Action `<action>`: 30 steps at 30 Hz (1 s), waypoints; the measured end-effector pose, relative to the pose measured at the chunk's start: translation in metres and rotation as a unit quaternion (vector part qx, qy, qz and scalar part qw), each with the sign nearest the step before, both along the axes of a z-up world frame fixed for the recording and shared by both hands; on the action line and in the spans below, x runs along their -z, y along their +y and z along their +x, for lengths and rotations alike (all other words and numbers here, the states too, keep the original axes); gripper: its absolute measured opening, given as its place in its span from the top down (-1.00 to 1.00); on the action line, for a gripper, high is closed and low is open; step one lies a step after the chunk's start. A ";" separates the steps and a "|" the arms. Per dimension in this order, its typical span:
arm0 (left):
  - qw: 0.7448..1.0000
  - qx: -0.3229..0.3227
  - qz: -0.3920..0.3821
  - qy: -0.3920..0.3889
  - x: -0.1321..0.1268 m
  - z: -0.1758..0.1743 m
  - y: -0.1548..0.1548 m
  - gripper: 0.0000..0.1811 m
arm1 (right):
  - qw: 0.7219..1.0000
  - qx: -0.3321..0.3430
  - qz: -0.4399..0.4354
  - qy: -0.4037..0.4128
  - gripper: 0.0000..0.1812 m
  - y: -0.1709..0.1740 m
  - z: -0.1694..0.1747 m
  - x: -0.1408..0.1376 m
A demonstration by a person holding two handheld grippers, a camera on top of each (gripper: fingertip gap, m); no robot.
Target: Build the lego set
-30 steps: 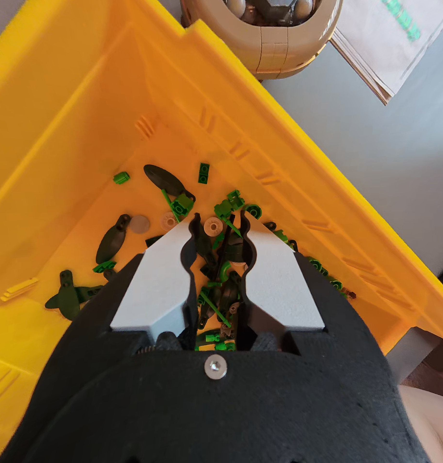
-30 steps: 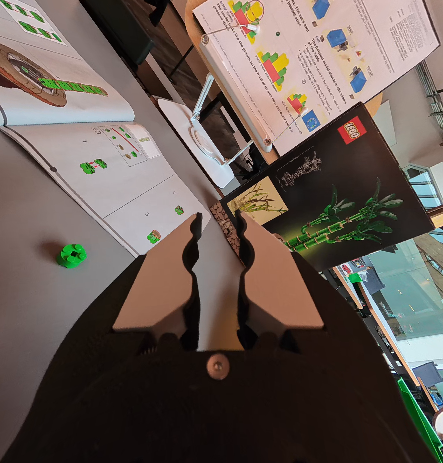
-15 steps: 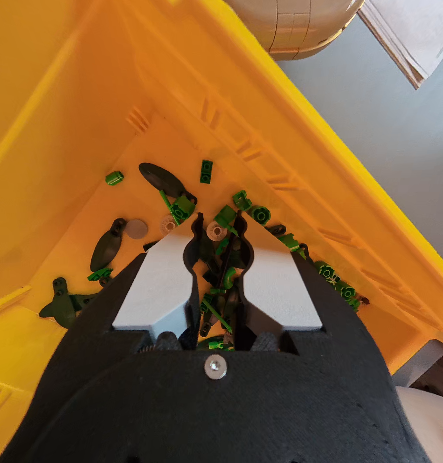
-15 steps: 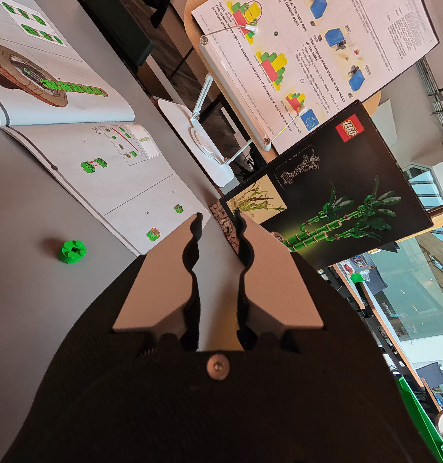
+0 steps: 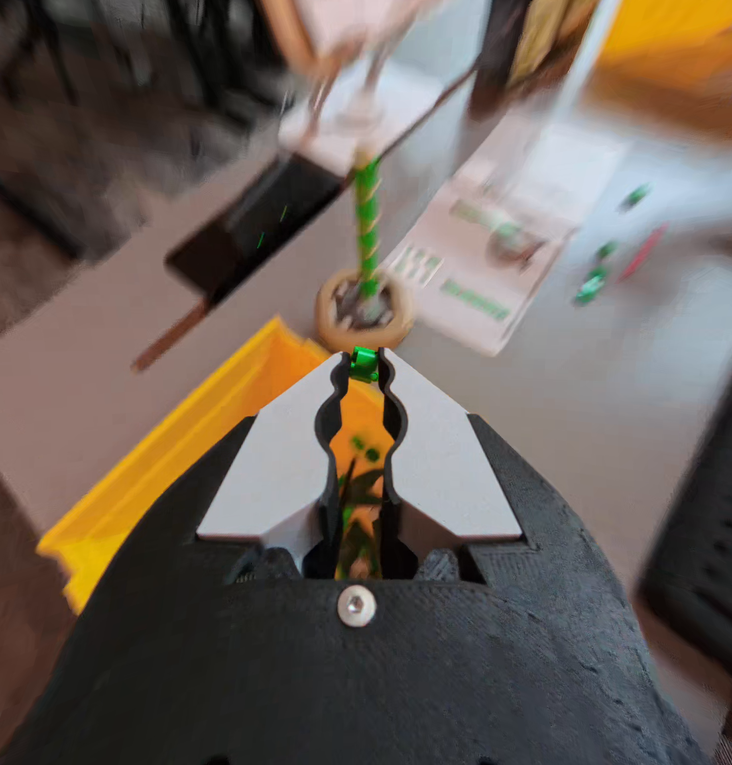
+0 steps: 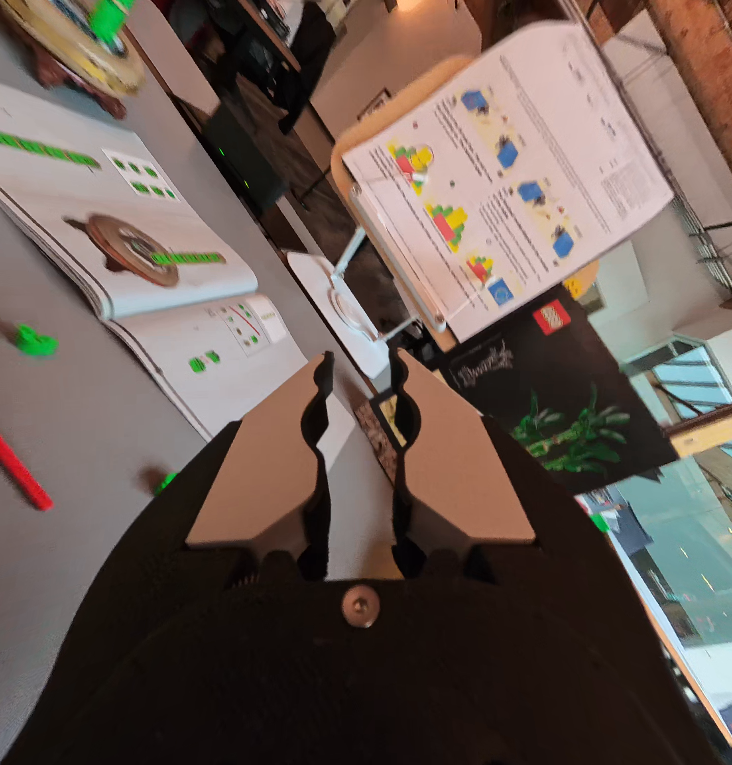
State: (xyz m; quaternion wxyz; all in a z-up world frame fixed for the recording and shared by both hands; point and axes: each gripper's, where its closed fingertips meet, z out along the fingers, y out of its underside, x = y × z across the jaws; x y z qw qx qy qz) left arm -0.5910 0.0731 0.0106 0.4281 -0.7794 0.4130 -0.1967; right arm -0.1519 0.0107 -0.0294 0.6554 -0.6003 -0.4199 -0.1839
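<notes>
Left gripper point(image 5: 364, 364), fingers pinching a small green piece point(image 5: 364, 365) at their tips above the yellow bin point(image 5: 157, 463); right gripper point(image 6: 361, 364) part-open, empty; carry level toward the pot model point(image 5: 362, 308) just beyond the bin.

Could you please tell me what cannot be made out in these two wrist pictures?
- Left wrist view: motion blur smears the instruction booklet; its pictures are unreadable.
- Left wrist view: the left gripper hides most of the yellow bin and its pieces.
- Left wrist view: the green piece it holds is too small to tell its shape.
- Right wrist view: the pot is cut off by the top edge.
</notes>
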 end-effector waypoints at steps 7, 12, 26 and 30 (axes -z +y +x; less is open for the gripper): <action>0.990 0.064 0.074 -0.103 -0.072 0.061 -0.062 0.87 | 0.985 -0.153 -0.029 0.078 0.70 -0.032 -0.114 -0.042; 0.983 0.111 0.065 -0.131 -0.080 0.100 -0.084 0.87 | 0.876 -0.338 -0.155 0.308 0.75 -0.065 -0.204 -0.110; 0.978 0.129 0.061 -0.150 -0.084 0.102 -0.086 0.88 | 0.716 -0.379 -0.472 0.348 0.80 -0.032 -0.336 -0.103; 0.979 0.131 0.061 -0.144 -0.082 0.104 -0.082 0.88 | 0.715 -0.386 -0.483 0.326 0.94 -0.035 -0.345 -0.098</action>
